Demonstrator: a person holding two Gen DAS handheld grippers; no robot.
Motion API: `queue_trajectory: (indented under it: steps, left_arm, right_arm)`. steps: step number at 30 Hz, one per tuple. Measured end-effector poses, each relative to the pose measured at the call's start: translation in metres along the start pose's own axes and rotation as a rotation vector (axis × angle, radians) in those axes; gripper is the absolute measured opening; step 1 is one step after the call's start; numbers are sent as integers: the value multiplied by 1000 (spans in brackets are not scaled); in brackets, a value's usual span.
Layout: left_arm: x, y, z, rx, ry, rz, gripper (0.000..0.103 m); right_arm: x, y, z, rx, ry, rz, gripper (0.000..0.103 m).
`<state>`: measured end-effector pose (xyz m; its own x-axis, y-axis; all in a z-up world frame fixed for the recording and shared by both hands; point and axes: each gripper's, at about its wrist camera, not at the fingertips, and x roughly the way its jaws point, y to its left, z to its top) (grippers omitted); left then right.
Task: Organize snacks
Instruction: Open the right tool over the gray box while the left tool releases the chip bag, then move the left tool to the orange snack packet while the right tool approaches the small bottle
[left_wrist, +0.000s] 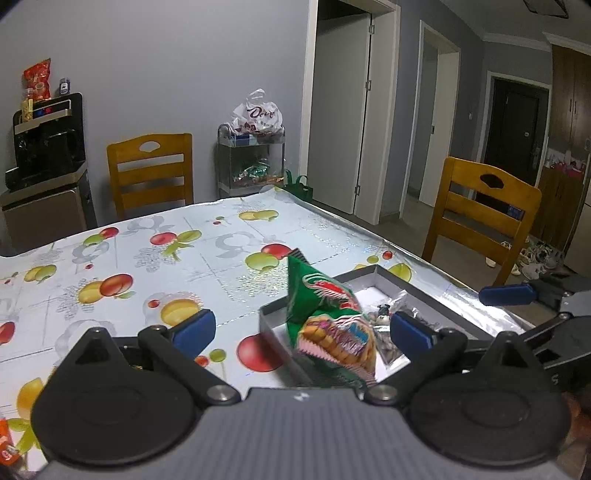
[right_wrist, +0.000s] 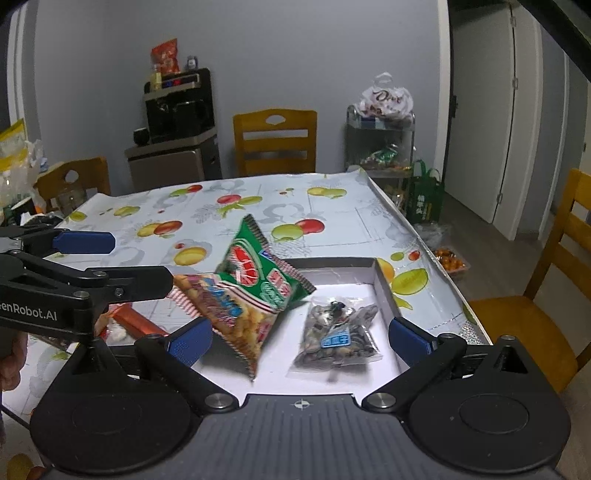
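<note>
Green crinkly snack packet sits tilted, blurry, over the shallow white cardboard box beside a clear seed bag. Both hand-held grippers, left and right, are spread wide, gripping nothing

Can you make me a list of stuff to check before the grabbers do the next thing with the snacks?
1. Left gripper open: ok, fingers wide apart.
2. Right gripper open: ok, nothing between its fingers.
3. Green snack bag let go: ok, neither gripper holds it; it looks blurred, perhaps falling.
4. Green snack bag lying flat in the white box: not ok, it is tilted over the box's left edge.
5. Clear seed packet in the box: ok, lying flat.
6. Room left in the box: ok, bare floor shows.
</note>
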<state>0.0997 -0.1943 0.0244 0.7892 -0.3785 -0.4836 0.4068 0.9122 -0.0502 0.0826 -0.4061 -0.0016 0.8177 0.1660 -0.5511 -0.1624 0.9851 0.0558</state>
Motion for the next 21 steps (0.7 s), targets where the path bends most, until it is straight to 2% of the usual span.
queue_trajectory:
  steps: [6,15,21]
  left_arm:
    - [-25,19,-7,1,-7,19,102]
    - [-61,51,-23,-17,-22,29,102]
    - [-86,75,-34,-35,-46,74,102]
  right_arm:
    - [-3,11,2,36,2,26,103]
    - [-4,23,6,77,7,19,103]
    - [-6,52,7,-11,10,47,103]
